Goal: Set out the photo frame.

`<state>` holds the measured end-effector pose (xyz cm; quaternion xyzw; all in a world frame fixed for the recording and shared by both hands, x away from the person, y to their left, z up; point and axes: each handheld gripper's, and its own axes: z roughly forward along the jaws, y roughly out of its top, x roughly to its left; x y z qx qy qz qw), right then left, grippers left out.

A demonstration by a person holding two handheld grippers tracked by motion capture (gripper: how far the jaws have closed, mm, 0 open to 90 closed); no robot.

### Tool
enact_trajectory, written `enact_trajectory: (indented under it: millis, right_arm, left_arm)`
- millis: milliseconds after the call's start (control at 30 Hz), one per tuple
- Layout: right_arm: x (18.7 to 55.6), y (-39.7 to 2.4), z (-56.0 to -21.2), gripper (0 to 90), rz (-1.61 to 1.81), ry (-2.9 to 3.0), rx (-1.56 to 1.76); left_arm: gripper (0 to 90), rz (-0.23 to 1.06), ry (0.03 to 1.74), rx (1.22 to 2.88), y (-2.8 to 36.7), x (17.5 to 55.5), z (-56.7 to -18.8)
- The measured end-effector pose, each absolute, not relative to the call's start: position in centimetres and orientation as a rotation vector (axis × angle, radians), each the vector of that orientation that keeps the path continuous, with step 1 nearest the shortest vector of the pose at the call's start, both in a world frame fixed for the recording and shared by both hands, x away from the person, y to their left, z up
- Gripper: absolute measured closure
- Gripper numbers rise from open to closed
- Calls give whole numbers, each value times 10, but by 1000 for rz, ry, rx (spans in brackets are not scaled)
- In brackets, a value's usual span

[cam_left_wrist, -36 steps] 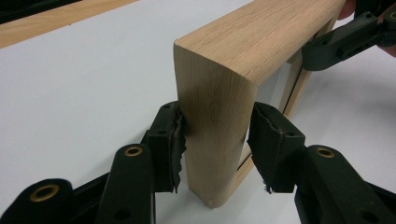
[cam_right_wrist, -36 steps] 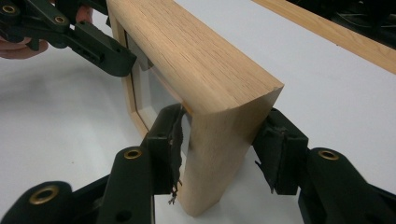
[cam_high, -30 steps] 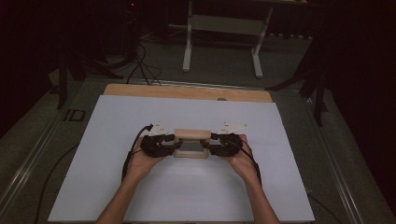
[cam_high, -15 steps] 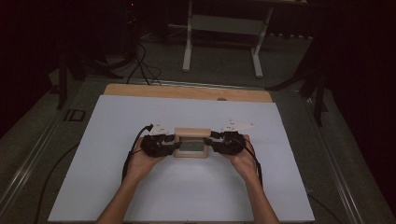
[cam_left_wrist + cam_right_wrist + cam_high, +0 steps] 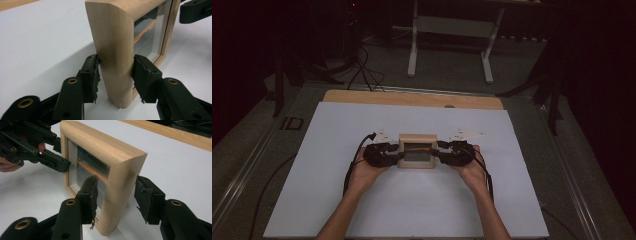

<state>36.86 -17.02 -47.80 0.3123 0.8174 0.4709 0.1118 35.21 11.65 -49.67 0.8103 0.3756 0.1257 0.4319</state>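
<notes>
Wooden frame [image 5: 417, 150] stood upright mid-desk [image 5: 362, 210], glass toward us. We had our left gripper [image 5: 115, 75] round its left end, both pads touching the wood. Right gripper [image 5: 115, 197] straddled the right end: one pad by the glass, the other just clear of the back. Both jaws had just been opening.

Frame [image 5: 417, 149] on table [image 5: 362, 210], between left hand-held gripper [image 5: 395, 154], right hand-held gripper [image 5: 440, 152]

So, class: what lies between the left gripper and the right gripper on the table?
In the high view, the wooden picture frame lies between the left gripper and right gripper, one at each end.
</notes>
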Motion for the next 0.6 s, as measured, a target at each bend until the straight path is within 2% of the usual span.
enact_trajectory:
  millis: [600]
  right_arm:
    - [363, -171, -481, 418, 1365, 2405, 940]
  left_arm:
    - [486, 321, 962, 1990, 128, 347, -491]
